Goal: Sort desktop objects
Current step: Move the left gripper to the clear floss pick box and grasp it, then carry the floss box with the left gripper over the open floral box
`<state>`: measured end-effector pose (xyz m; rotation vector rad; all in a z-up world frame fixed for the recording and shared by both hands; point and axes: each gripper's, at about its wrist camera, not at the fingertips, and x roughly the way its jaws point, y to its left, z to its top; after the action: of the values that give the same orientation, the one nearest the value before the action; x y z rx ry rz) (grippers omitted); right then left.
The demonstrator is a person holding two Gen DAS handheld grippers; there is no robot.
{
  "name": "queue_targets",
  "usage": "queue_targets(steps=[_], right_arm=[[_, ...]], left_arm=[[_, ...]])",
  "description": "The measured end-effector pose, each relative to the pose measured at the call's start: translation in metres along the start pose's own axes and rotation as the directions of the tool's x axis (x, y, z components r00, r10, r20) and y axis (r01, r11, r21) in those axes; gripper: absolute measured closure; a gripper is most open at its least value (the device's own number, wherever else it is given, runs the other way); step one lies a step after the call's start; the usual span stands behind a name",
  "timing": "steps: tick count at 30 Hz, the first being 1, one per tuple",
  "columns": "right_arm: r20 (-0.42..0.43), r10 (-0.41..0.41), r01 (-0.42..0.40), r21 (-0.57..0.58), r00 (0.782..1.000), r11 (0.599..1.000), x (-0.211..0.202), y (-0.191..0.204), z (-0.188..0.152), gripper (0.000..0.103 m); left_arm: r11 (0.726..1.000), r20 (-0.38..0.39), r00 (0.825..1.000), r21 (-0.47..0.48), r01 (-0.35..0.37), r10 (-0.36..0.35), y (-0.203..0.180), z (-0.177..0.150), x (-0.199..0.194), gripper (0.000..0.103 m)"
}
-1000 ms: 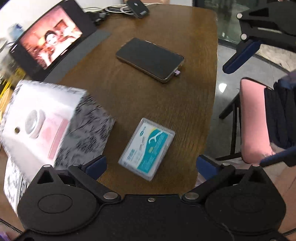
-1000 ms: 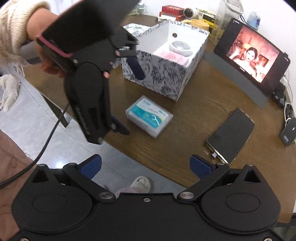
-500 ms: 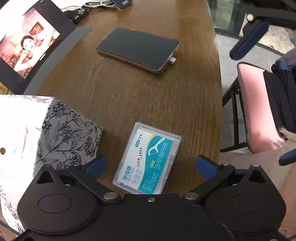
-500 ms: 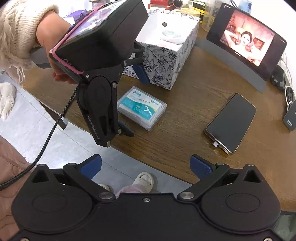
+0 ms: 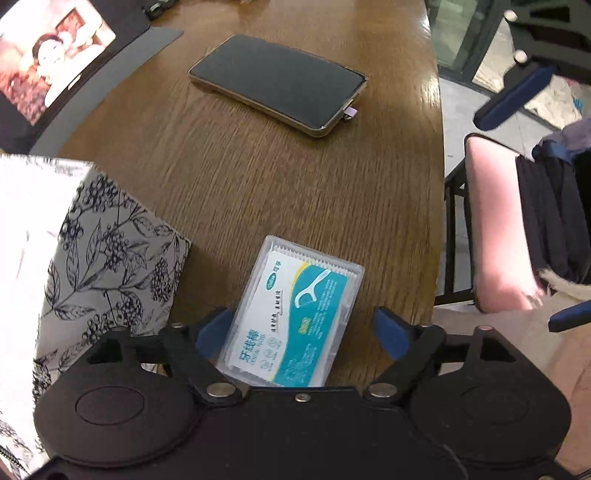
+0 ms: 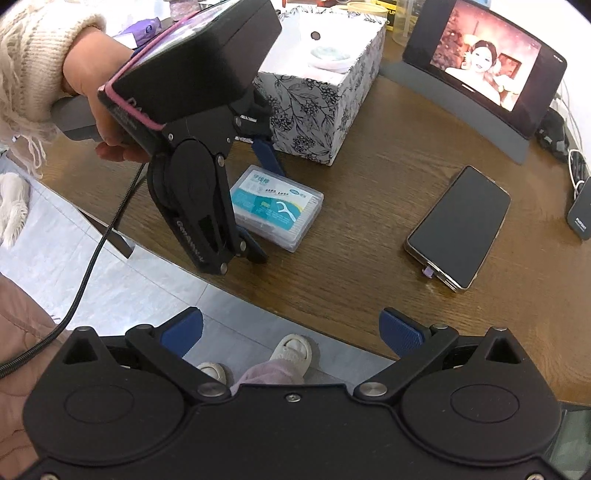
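Two open blue fingers of the left gripper [image 5: 301, 326] straddle the floss-pick box [image 5: 291, 314] near the tabletop [image 5: 258, 184] front edge, long axis along them, while the right gripper [image 6: 291, 328] hangs open, farther off.

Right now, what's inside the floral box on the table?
The floral box is open on top. Inside, a round white and pale green object lies at the bottom, below a small dark hole in the far wall. The near walls hide the rest of the floor.
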<state>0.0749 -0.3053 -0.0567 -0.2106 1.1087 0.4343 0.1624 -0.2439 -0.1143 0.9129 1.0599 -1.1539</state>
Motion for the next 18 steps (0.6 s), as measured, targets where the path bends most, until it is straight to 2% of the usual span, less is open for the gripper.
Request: queue_targets(steps=[3,10,18], right_arm=[[0.002,-0.006,0.006,0.000,1.000,1.000,-0.001,0.002,0.001,0.000],[0.004,-0.005,0.005,0.015,1.000,1.000,-0.003,0.006,0.000,0.000],[0.027,-0.017,0.017,0.003,1.000,1.000,-0.012,0.017,0.005,0.000]], left_arm=[[1.000,0.003,1.000,-0.019,0.018,-0.018,0.003,0.002,-0.002,0.042],[1.000,0.020,1.000,-0.020,0.006,-0.005,-0.004,-0.004,-0.008,0.044],[1.000,0.061,0.998,-0.020,-0.002,0.003,-0.012,-0.012,-0.043,0.044]])
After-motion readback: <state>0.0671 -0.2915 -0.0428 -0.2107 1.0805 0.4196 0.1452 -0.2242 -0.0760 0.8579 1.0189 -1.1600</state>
